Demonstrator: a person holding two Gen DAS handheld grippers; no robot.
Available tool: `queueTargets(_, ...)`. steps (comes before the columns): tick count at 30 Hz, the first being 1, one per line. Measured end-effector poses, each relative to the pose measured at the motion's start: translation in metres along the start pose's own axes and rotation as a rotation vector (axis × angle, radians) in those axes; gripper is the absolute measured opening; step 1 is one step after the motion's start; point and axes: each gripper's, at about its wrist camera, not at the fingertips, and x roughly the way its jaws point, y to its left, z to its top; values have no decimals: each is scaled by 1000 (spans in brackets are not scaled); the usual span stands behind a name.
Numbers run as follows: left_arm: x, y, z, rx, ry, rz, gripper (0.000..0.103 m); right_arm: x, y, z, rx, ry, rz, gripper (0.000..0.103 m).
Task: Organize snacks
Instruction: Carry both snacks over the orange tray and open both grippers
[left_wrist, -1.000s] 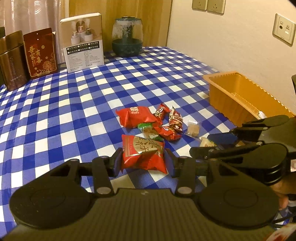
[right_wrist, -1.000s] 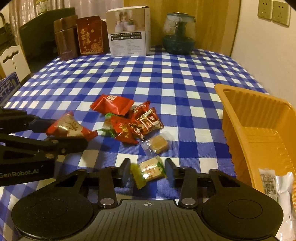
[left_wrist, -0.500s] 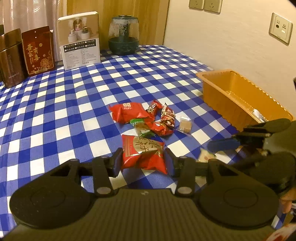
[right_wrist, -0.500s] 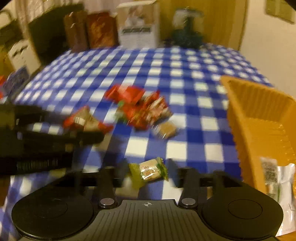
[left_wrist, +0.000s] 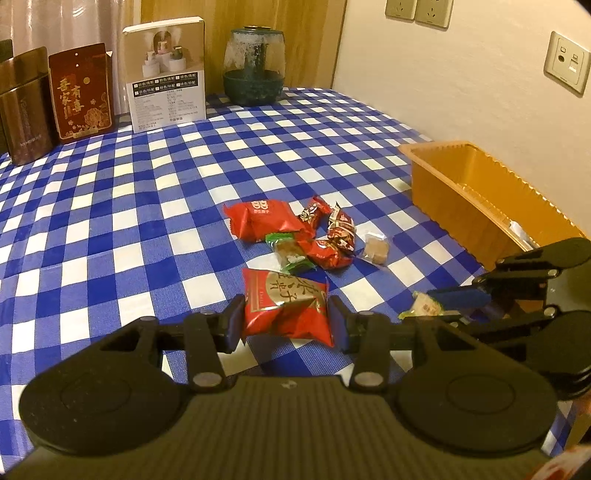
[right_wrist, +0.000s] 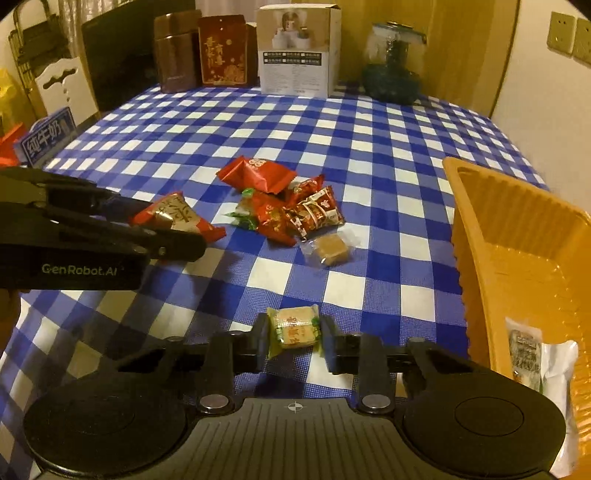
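Just left of the orange tray (right_wrist: 480, 236), the right gripper (right_wrist: 293, 334) is closing on a small green-edged snack (right_wrist: 295, 326), seemingly already pinched crosswise, while the left gripper (left_wrist: 286, 321), farther left, is clamping a red packet (left_wrist: 286, 306).

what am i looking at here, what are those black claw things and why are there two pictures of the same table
The black claws are two handheld grippers, one in each of a person's hands, and each carries its own camera looking along its fingers. That gives two views of one checked table.

In the left view, the left gripper pinches a red snack packet. In the right view, the right gripper is closing its jaws on a small green-edged sweet.

More wrapped snacks lie piled mid-table. An orange tray at the right already holds a white packet.
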Motion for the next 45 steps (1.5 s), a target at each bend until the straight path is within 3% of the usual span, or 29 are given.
queueTargets(4,-1,-3,0,2,-1,-1,43,-2,2,1,13,-7,-1,26)
queueTargets(12,-11,-9,3,-25,-25,-10,43,-24,0,13,63,-104,-17,26)
queueTargets(24,-47,-46,26,-42,-101,-10,43,-97,-26,24,181,-227,-72,26)
queueTargets(32,-61,-94,40,-27,-128,-71,43,-139,-72,5,243,-258,-159,26)
queueTargets(45,-49,-170,59,-43,-134,-147,43,-173,-138,-43,361,-260,-255,26)
